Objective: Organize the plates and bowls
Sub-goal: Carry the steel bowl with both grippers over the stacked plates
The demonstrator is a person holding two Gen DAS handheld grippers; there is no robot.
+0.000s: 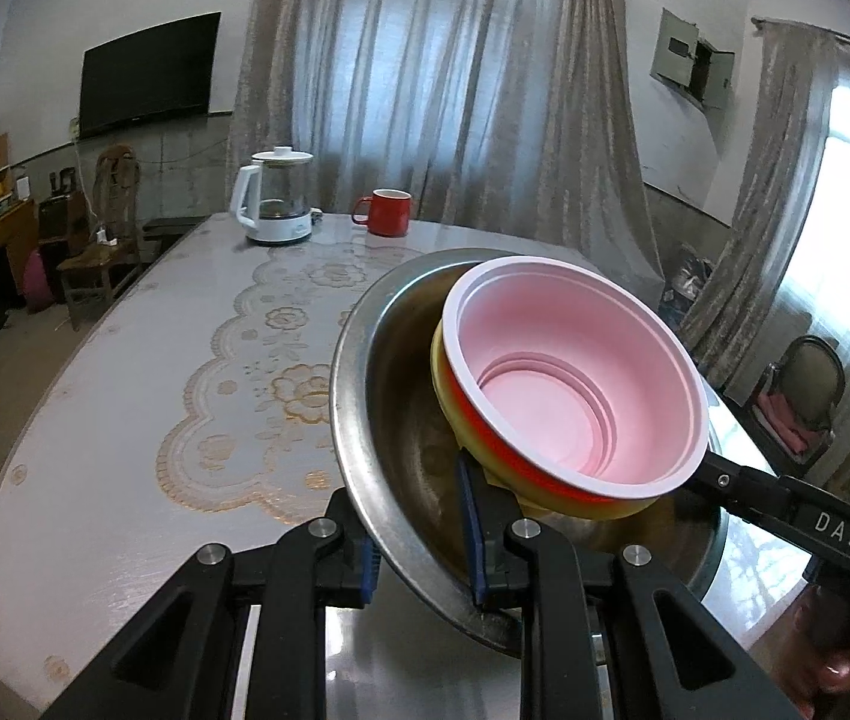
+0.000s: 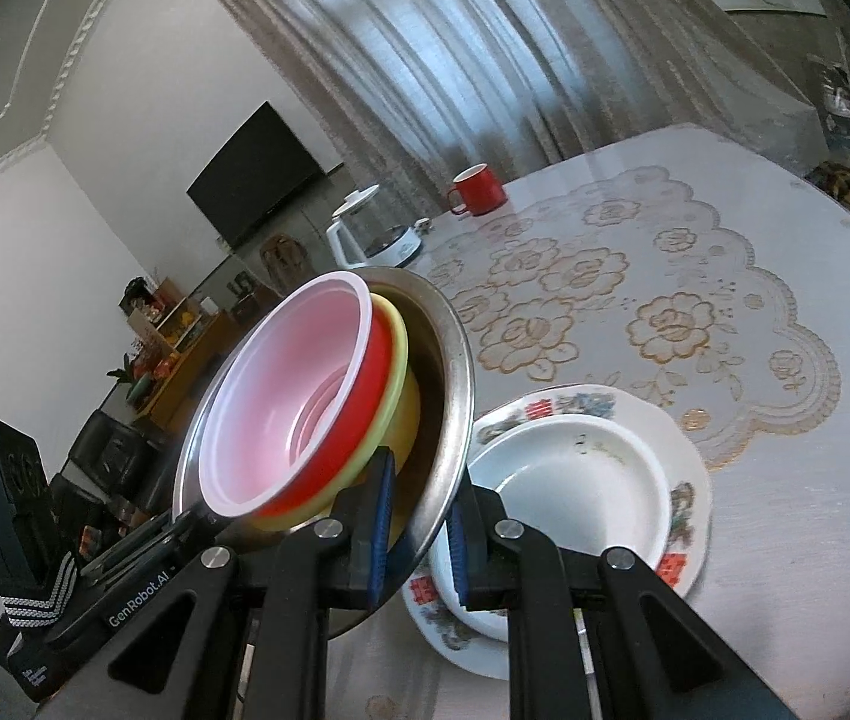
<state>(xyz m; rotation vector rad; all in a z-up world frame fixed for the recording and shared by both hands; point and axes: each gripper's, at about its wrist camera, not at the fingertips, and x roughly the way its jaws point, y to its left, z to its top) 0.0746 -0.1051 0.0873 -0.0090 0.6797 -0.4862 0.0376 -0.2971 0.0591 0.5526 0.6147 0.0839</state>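
Note:
A steel bowl (image 1: 365, 372) (image 2: 454, 360) holds a yellow bowl (image 1: 442, 384) (image 2: 404, 384), a red bowl (image 1: 514, 456) (image 2: 377, 360) and a pink bowl (image 1: 568, 372) (image 2: 281, 396) nested inside it. The stack is tilted and lifted above the table. My left gripper (image 1: 419, 546) is shut on the steel bowl's rim. My right gripper (image 2: 419, 531) is shut on the opposite rim, and it also shows in the left wrist view (image 1: 742, 480). A white bowl (image 2: 574, 468) sits on a patterned plate (image 2: 688, 480) on the table, just right of the right gripper.
A lace-patterned cloth (image 1: 233, 372) (image 2: 664, 300) covers the table. A white kettle (image 1: 275, 198) (image 2: 371, 234) and a red mug (image 1: 386, 213) (image 2: 478, 189) stand at the far end. Chairs and a cabinet stand beyond the table's left edge.

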